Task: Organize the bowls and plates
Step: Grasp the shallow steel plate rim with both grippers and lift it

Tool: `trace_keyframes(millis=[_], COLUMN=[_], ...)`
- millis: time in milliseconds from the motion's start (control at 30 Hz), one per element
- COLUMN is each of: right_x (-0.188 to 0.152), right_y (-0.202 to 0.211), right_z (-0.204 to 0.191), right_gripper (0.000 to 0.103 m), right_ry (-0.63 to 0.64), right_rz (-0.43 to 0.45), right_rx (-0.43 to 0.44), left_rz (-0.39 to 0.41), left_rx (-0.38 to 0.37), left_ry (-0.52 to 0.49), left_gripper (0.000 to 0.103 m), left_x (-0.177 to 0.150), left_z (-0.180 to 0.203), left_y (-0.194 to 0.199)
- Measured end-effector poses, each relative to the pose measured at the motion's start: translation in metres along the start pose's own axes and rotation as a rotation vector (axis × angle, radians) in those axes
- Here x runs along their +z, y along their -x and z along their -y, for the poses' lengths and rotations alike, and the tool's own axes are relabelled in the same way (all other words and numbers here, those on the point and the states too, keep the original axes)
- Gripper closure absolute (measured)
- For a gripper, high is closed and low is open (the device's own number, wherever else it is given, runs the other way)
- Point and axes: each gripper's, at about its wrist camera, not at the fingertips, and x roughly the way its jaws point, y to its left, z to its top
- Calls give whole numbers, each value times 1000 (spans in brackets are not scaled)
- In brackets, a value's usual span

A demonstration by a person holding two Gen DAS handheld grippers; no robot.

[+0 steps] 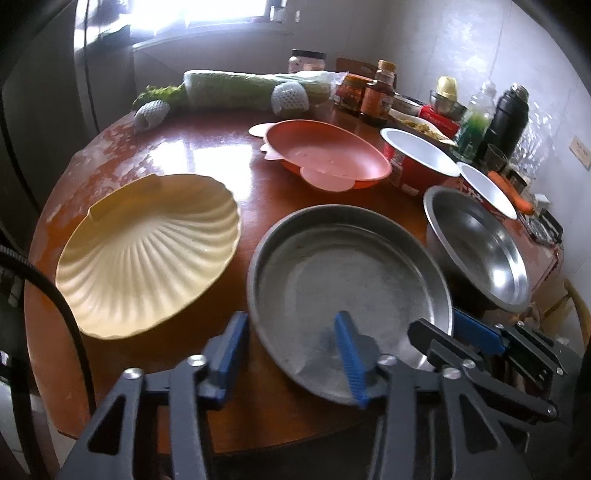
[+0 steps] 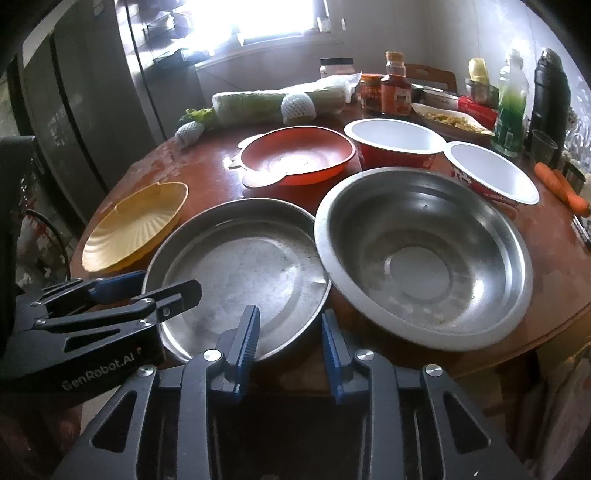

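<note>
I see a round, glossy reddish-brown wooden table (image 2: 207, 173), its finish worn pale at the far left edge, under a bright window (image 2: 273, 18). The shallow round steel plate (image 1: 347, 273) lies at the near edge, between a cream shell-shaped plate (image 1: 147, 254) and a deep steel bowl (image 2: 424, 254). My left gripper (image 1: 291, 350) straddles the plate's near-left rim, my right gripper (image 2: 291, 336) its near-right rim; both jaws are partly closed, and I cannot tell whether the pads pinch.
</note>
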Motion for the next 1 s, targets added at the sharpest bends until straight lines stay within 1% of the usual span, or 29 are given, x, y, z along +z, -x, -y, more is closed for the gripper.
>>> trace_keyframes(millis=[67, 200, 367, 533, 800, 1000], right_x=[0, -1, -2, -1, 15, 35], right_y=[0, 2, 10, 22, 35, 38], right_z=[-1, -3, -11, -17, -34, -55], right_gripper=[71, 72, 72, 72, 72, 72], right_ry=[8, 10, 31, 44, 86, 135], right_rz=[1, 2, 13, 34, 76, 104], right_rx=[-3, -2, 3, 13, 36, 64], left_rz=[1, 0, 27, 63, 119, 161], left_rx=[12, 7, 27, 19, 32, 68], left_ry=[-15, -11, -28, -12, 23, 57], left_gripper=[60, 62, 62, 62, 62, 62], left_x=[-1, -4, -8, -8, 1, 11], left_z=[2, -1, -2, -7, -25, -45], left_y=[0, 5, 21, 38, 61, 76])
